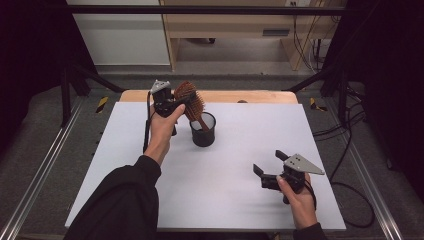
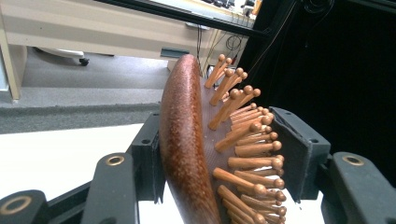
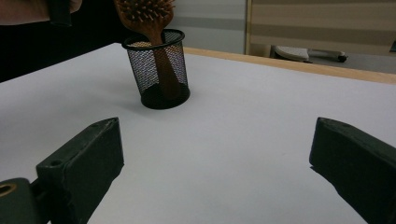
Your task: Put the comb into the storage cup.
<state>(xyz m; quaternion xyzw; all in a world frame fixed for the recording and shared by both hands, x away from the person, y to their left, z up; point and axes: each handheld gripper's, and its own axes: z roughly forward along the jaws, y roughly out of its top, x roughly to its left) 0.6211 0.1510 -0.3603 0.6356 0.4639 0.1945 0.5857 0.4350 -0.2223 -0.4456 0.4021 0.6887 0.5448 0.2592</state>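
Left claw (image 1: 176, 102) clamped on the head of a wooden hairbrush (image 1: 192, 102) — one jaw on the smooth back, the other against the bristles (image 2: 247, 140). Brush handle sits down inside a black mesh cup (image 1: 203, 130) near the desk's (image 1: 240, 200) far edge, left of centre; whether it touches the bottom is hard to tell. Right claw (image 1: 267, 167) spread apart, holding nothing — near the front right corner.

No readable text, labels, brand names, numbers or signs appear on any object or surface in these views.
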